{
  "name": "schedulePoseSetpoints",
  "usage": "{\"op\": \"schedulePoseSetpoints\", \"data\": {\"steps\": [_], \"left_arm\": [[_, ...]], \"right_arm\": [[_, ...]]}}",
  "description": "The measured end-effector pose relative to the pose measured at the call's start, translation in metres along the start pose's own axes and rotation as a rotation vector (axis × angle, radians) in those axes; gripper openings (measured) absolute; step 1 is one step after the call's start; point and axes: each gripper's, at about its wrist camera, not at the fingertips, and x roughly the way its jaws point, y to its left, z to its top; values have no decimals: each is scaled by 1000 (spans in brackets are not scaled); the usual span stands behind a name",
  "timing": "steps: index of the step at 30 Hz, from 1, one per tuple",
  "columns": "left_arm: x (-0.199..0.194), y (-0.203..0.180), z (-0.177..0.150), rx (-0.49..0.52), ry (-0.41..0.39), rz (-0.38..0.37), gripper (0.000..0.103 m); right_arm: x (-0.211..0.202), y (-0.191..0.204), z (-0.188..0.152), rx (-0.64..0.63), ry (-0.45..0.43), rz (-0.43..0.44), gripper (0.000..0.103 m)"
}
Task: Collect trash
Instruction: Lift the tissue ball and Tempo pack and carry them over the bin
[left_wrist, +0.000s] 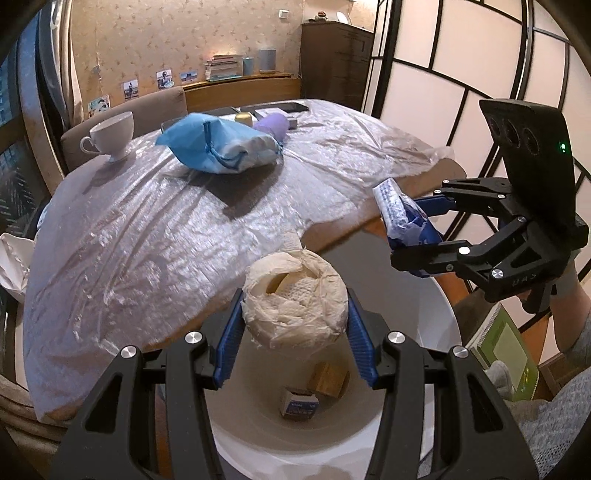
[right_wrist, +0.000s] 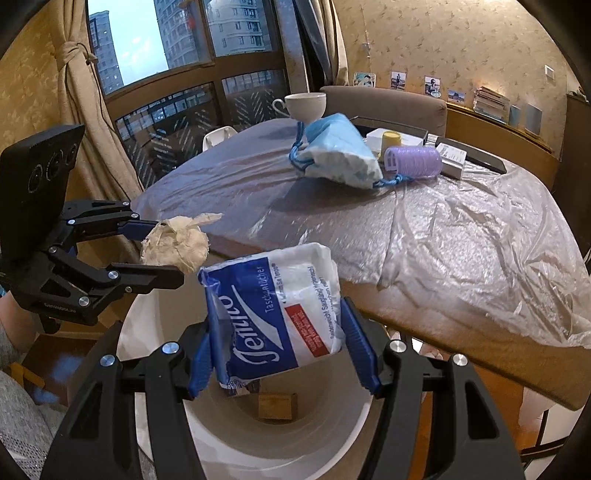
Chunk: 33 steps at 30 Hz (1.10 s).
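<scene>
Fingers (left_wrist: 360, 347) pinch tissue wad (left_wrist: 295, 302); R fingers (right_wrist: 356, 347) pinch tissue pack (right_wrist: 277, 314).

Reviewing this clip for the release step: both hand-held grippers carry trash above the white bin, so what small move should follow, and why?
Probably open the left hand-held gripper: its crumpled tissue wad hangs over the white bin mouth, where two small boxes already lie. The right hand-held gripper with the tissue pack could follow.
</scene>
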Motion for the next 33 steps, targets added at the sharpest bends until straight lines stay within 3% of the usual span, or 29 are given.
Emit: {"op": "schedulePoseSetpoints", "data": {"steps": [33], "left_arm": [[31,-12,-42,-22,123,-4,53]], "right_arm": [[37,21,-42,-12,146,13,61]]}}
